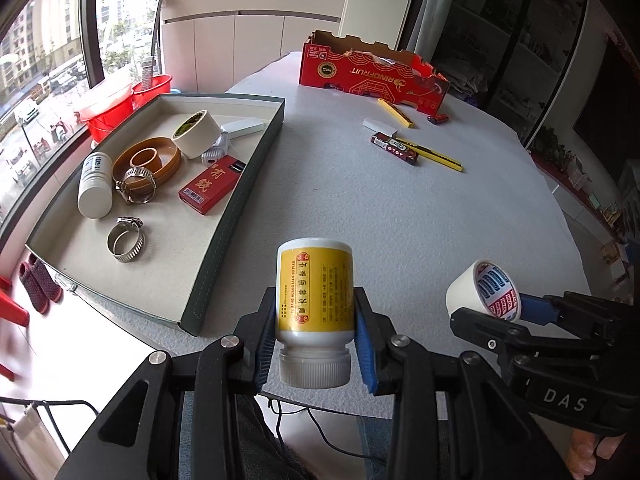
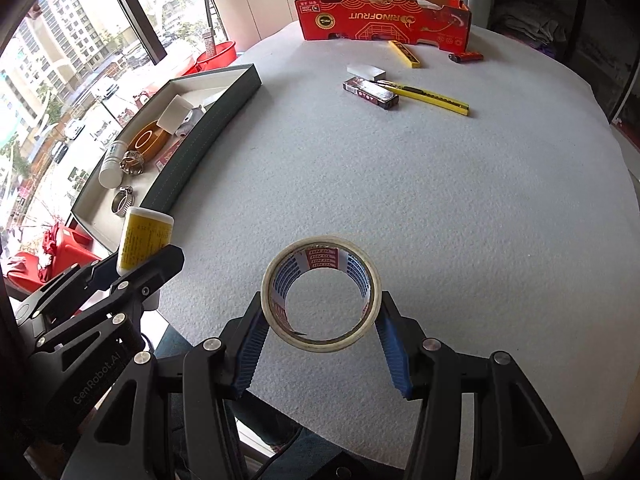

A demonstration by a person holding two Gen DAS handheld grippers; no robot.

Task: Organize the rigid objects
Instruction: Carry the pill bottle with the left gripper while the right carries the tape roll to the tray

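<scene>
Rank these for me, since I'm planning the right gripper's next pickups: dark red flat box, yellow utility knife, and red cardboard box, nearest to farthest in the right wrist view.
From the right gripper:
1. dark red flat box, mid-table, ahead.
2. yellow utility knife, just beyond, slightly right; close to call.
3. red cardboard box, far edge.

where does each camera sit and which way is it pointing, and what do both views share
Left wrist: sits on the left gripper, looking forward and down past the yellow-label bottle it clamps, toward the grey tray; the right gripper and trouser legs show.
Right wrist: sits on the right gripper, looking forward and down through the tape roll it grips, across the table; the left gripper shows.
Shared: tray, red box, yellow knife, both held things.
</scene>
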